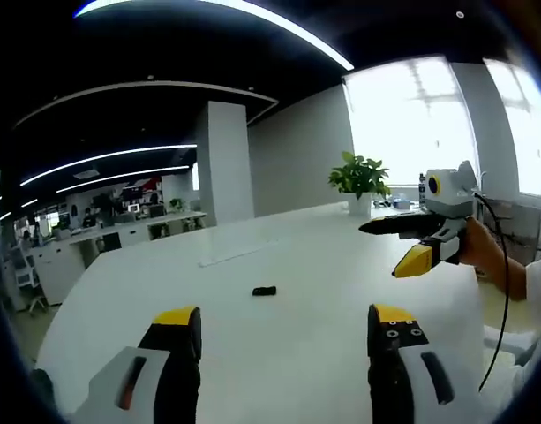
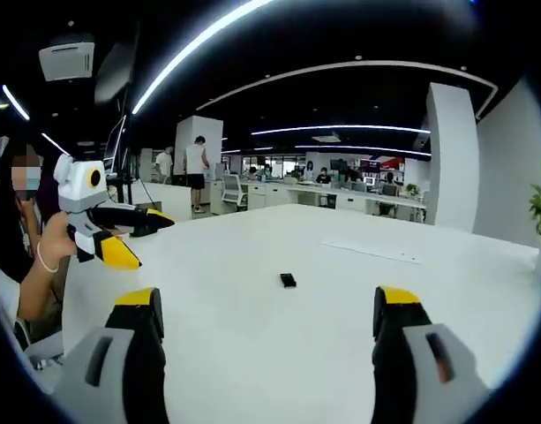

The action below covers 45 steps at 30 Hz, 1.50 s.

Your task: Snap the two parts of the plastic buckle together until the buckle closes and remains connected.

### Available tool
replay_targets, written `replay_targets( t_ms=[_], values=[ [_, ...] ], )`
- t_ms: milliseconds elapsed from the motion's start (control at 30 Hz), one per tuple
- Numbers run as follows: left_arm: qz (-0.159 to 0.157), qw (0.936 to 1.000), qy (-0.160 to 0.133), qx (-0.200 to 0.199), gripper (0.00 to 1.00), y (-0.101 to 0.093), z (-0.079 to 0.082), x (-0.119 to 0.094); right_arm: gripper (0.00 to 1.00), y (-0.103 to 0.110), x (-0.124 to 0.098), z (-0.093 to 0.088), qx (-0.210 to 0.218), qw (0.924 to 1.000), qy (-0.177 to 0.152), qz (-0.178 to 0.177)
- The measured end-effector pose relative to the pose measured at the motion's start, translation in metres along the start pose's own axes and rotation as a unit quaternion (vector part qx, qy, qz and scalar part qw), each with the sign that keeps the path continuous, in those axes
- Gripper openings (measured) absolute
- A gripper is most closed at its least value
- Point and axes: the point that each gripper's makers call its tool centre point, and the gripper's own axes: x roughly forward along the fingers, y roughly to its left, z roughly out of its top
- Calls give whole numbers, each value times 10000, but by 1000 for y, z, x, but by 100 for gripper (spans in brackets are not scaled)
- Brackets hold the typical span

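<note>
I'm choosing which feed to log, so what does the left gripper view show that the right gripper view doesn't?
Left gripper view: a potted plant by bright windows, and the right hand-held gripper entering from the right, jaws apart. Right gripper view: the left hand-held gripper entering from the left, jaws apart, and people standing by distant desks. Both: the white table, a small black buckle lying untouched on it, and each view's own open jaws.

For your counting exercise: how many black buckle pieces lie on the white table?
1 visible: a small black buckle piece mid-table, ahead of both grippers. A second part may be joined or hidden.
</note>
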Motion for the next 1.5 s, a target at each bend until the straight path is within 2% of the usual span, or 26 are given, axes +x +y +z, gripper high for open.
replay_targets(
  t_ms=[67, 233, 367, 533, 833, 1000, 1267, 1500],
  values=[
    [71, 10000, -25, -21, 87, 2, 0, -2, 100, -2, -5, -2, 44, 10000, -5, -1],
    [138, 9999, -29, -62, 88, 4, -2, -5, 100, 0, -16, -9, 68, 10000, 52, 8],
    [200, 9997, -24, -107, 91, 4, -5, -6, 100, 1, -26, -10, 92, 9999, -56, -42],
    [331, 9993, 57, -169, 98, 3, -13, -11, 100, 3, -37, -9, 85, 9997, -158, -135],
    [484, 9981, -128, -371, 99, 6, -15, -24, 100, -6, -66, 1, 41, 9974, -387, -610],
    [589, 9969, -232, -473, 99, 8, -18, -32, 100, -8, -78, -1, -11, 9964, -423, -732],
    [835, 9956, -170, -386, 99, 9, -26, -48, 100, -6, -98, -3, -16, 9951, -452, -878],
    [1061, 9929, -249, -485, 99, 13, -33, -65, 100, -8, -116, -4, -89, 9916, -487, -1192]
  ],
)
